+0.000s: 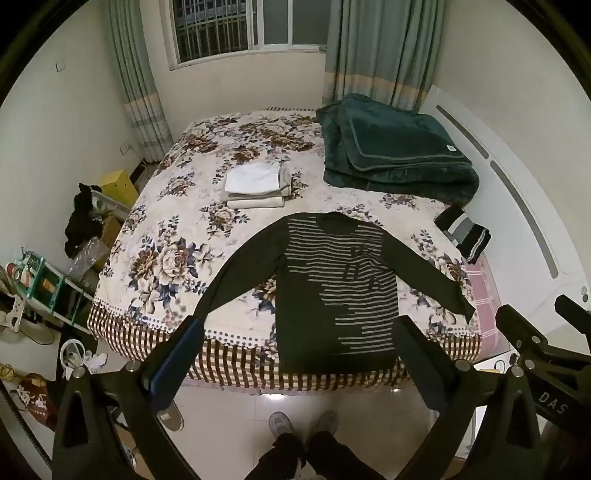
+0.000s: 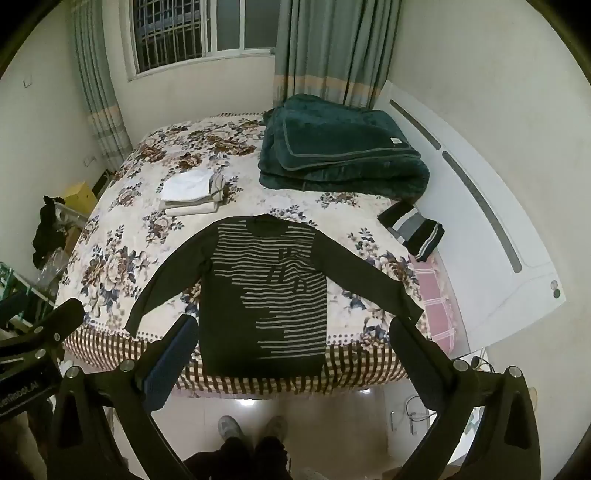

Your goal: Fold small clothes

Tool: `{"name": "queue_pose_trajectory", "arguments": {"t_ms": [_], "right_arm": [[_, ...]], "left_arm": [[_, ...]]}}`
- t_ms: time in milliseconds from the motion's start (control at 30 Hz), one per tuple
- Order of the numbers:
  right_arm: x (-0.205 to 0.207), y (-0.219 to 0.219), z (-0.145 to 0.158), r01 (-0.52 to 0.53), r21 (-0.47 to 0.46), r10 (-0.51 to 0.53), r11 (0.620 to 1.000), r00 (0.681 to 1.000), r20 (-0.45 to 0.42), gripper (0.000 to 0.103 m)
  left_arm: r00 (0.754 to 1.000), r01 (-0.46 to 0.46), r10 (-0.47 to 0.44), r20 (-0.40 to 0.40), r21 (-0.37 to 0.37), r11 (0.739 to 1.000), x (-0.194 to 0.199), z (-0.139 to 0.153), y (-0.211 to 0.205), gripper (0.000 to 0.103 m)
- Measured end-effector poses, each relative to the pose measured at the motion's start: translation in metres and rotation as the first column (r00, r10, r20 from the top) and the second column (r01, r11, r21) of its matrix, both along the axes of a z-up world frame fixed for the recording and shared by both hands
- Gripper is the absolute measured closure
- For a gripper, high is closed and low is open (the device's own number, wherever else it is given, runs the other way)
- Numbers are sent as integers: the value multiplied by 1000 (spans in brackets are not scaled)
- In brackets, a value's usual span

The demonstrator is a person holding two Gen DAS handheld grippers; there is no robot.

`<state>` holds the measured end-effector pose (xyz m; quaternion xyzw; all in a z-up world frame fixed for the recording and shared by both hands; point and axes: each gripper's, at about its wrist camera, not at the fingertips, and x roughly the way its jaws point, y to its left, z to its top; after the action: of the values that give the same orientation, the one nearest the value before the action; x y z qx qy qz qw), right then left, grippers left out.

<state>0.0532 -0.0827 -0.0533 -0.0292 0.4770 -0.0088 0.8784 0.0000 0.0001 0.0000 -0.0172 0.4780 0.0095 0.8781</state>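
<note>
The left hand-held gripper (image 1: pixel 299 354) hangs above the near edge of the bed, jaws spread to their widest and empty; the right hand-held gripper (image 2: pixel 295 350) matches it, fully open and holding nothing, and each is tilted steeply down toward the garment. Both stand well clear of the cloth, a posture that suggests the fold has not begun and the person is lining up the first grasps. The dark striped sweater (image 1: pixel 332 291) lies flat and face up on the bed (image 1: pixel 177 236), sleeves spread out to either side and hem hanging just over the near edge, presumably laid so to put cuffs and hem within easy reach of both hands. Beyond its collar sits a stack of folded pale cloths (image 1: pixel 255 184), probably finished items set aside. A folded dark green blanket (image 1: pixel 395 155) occupies the far right corner, and a small striped dark bundle (image 1: pixel 463 236) lies near the white headboard (image 1: pixel 517 192). The bed carries a floral cover with a checked border. The room has tiled flooring, a barred window (image 1: pixel 221 26) with green curtains, and cluttered shelving along the left wall. The person's shoes (image 1: pixel 303 422) show below.
</note>
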Motion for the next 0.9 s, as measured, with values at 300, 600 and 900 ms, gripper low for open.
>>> {"name": "queue_pose_trajectory", "arguments": {"t_ms": [300,600,900], "right_arm": [[-3,0,4,-1,3,1,1000,1000,16,0],[-1,-1,10,1,6,-1,1000,1000,8,0],[3,-13,20,-5,9,5,1000,1000,13,0]], "left_arm": [[1000,0,0,7,5,1000,-2,2,-3,0],[1000,-2,2,14,-3,1000,6,12,-1,0],[1000,-5,5,22,-1,1000,6,17,-7,0]]}}
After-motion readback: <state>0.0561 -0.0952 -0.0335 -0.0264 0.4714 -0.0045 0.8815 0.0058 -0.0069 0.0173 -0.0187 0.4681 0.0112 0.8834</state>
